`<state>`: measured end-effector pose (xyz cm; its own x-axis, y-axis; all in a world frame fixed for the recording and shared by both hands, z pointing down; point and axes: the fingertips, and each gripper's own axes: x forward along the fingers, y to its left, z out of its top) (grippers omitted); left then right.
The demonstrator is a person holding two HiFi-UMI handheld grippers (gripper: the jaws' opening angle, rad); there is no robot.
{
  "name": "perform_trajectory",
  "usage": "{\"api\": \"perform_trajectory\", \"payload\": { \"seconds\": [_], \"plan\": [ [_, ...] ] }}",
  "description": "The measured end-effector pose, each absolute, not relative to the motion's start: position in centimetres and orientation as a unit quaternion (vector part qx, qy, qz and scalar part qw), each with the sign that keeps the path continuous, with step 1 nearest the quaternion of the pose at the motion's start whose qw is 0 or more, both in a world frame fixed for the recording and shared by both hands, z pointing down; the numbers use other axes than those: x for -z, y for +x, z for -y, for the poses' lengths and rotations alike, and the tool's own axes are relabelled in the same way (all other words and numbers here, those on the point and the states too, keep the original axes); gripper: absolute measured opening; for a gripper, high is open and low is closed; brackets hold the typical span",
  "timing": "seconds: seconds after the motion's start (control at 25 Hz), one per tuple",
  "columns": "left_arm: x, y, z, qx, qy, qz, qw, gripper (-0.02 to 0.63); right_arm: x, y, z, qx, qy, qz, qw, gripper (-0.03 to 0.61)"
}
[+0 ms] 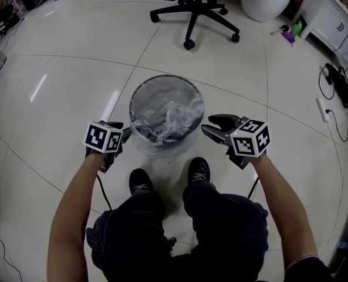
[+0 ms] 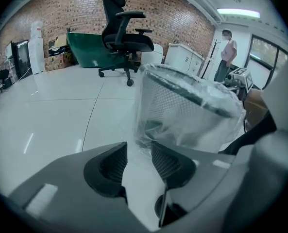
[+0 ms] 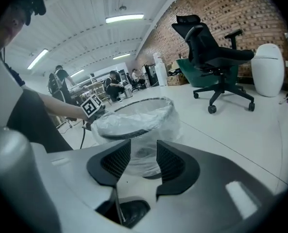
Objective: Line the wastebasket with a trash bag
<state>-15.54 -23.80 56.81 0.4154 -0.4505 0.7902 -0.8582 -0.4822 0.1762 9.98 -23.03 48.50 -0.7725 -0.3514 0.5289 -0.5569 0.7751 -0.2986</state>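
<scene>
Left gripper view: I read the left gripper with its jaws well apart and nothing between the ribbed pads; only floor and bag film show past them.
Right jaws: the right gripper is spread about as wide and is empty too, looking at the bin from its other side.
Gripper places: one on each side of the bin, near the rim, neither touching it as far as I can see.
Bag: clear film turned over the rim, with a skirt hanging down the outside of the mesh; inside it lies crumpled, bunched toward the near side.
Bin: dark mesh, upright on the glossy tile floor, just ahead of the person's shoes, well apart from the chair.
Progress, my guess: the lining looks nearly done; the inside may want pushing down.
Handling, bag: I judge it very light, soft and slippery, and easily torn on the mesh or the pad ribs.
Handling, bin: probably light; likely to skid or tip on that floor if I tug one side only.
Where to grip: I'd pinch a gathered fold of the skirt just under the rim, both sides together, not a single stretched layer.
</scene>
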Motion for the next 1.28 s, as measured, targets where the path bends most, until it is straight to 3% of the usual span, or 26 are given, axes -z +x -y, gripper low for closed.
{"api": "perform_trajectory", "payload": {
  "seconds": [0.12, 0.28, 1.28],
  "plan": [
    [-56.2, -14.8, 23.0, -0.34, 0.795, 0.408, 0.292, 0.153, -49.0, 9.1, 22.8, -0.214, 0.247, 0.915, 0.237, 0.147],
    [-55.6, -15.0, 23.0, -0.337, 0.798, 0.408, 0.29, 0.153, -49.1, 8.8, 23.6, -0.204, 0.262, 0.911, 0.244, 0.004],
    [-55.1, -12.3, 21.9, -0.341, 0.784, 0.432, 0.288, 0.117, -59.1, 9.4, 23.0, -0.202, 0.269, 0.855, 0.394, 0.002]
  ]
}}
